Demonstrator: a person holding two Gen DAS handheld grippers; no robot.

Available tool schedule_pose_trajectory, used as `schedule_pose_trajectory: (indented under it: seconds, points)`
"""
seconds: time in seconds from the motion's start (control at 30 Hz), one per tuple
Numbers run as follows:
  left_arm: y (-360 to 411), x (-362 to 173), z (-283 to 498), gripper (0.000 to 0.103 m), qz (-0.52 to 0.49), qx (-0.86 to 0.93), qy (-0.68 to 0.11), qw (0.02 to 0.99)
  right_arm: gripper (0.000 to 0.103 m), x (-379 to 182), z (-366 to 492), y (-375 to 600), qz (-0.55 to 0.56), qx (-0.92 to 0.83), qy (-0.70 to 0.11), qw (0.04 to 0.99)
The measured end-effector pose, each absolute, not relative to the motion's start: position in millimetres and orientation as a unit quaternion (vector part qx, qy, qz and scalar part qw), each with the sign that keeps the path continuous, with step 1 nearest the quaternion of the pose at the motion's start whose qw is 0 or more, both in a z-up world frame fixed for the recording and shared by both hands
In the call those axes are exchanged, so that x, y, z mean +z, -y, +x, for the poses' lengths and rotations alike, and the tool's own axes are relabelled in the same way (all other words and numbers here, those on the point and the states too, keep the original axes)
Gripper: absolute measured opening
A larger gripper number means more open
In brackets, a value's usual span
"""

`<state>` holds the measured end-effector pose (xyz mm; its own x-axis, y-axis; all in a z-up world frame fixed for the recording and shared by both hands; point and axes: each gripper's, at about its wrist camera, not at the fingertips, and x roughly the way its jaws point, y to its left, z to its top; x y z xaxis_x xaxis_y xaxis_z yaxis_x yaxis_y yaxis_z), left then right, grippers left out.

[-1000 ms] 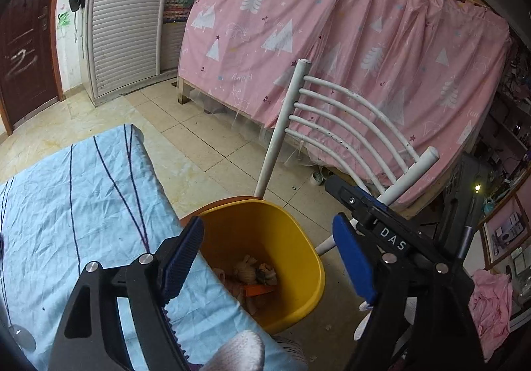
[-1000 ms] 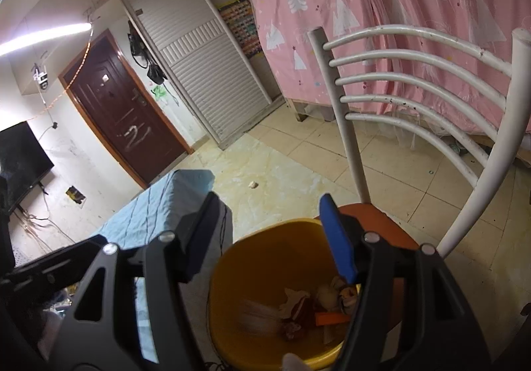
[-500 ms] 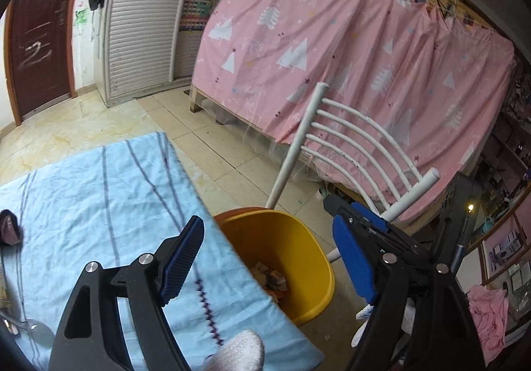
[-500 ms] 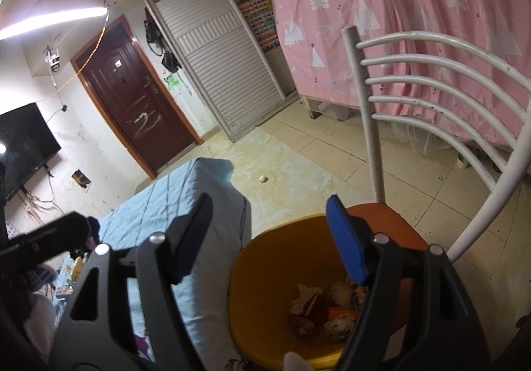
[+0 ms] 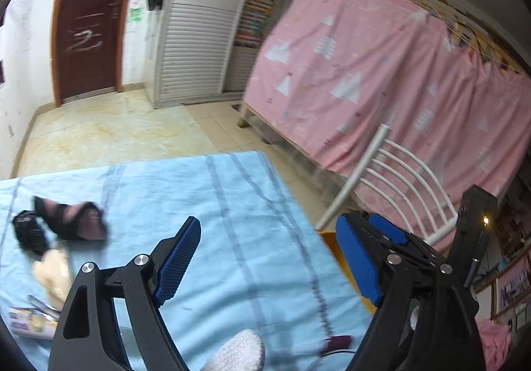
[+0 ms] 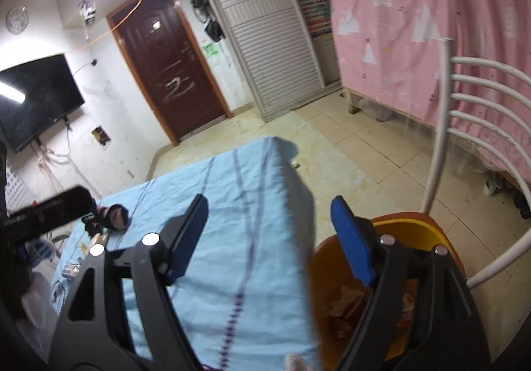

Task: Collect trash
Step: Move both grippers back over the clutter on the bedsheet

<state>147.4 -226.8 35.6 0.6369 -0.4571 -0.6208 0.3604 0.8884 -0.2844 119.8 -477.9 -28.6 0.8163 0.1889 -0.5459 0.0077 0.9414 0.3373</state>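
Observation:
My left gripper [image 5: 268,258] is open and empty above the blue striped tablecloth [image 5: 232,205]. At the table's left lie a dark crumpled piece [image 5: 71,220], a black piece [image 5: 28,231], a cream scrap [image 5: 53,274] and a printed wrapper [image 5: 30,321]. My right gripper [image 6: 270,238] is open and empty, over the table's right edge beside the yellow bin [image 6: 415,231]. The bin holds crumpled trash [image 6: 345,304]. The bin's edge shows in the left wrist view [image 5: 332,243]. The dark piece shows far left in the right wrist view [image 6: 114,216].
A white slatted chair [image 6: 464,112] holds the bin on its orange seat [image 6: 441,221]. A pink curtain [image 5: 381,72] hangs behind it. A brown door [image 6: 169,65] and a white shutter cabinet [image 6: 265,26] stand at the back. A purple object [image 5: 338,342] lies at the table's near edge.
Both grippers have swung left, away from the bin and toward the table. The trash at the table's left has come into the left wrist view. Both stay open.

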Motion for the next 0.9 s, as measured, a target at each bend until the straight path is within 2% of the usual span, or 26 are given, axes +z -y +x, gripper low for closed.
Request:
schedule_pose_trajectory:
  seconds: [0.17, 0.4, 0.9]
  points:
    - [180.8, 37.4, 158.1, 0.076, -0.074, -0.193, -0.356, 0.911, 0.079, -22.3, 136.4, 441.2, 0.145, 0.072, -0.308, 0.937]
    - [112.9, 32.3, 171.8, 0.077, -0.086, -0.148, -0.361, 0.917, 0.080, -18.5, 157.0, 381.9, 0.107, 0.108, -0.324, 0.934]
    - [31.0, 14.9, 191.9, 0.080, -0.101, -0.084, -0.380, 0.916, 0.083, -13.6, 191.0, 286.9, 0.049, 0.177, -0.346, 0.920]
